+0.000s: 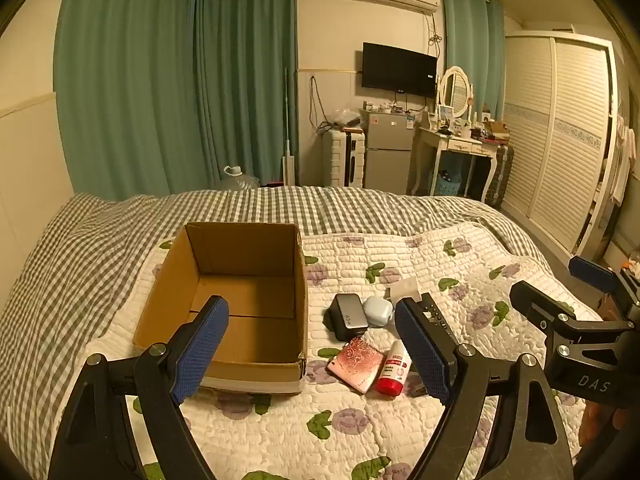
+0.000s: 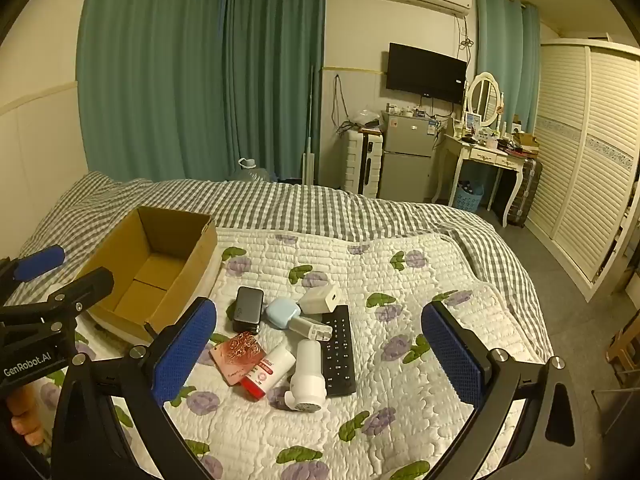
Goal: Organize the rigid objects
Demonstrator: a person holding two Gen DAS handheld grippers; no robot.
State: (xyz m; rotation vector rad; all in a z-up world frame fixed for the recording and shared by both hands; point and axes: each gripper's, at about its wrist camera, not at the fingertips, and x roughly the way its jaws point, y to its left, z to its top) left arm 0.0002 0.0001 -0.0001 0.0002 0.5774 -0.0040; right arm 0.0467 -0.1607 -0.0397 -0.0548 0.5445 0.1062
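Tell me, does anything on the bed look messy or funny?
Yes. The little things lie jumbled beside the empty cardboard box: a white bottle tipped over against the black remote, and a red-capped bottle lying flat.

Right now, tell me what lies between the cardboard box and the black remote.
In the right wrist view, between cardboard box and black remote: a black charger and light-blue case.

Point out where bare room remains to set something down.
The brown cardboard box is bare inside. Open floral quilt lies right of the black remote control. It is crowded between box and remote: black charger, pale blue case, white bottles.
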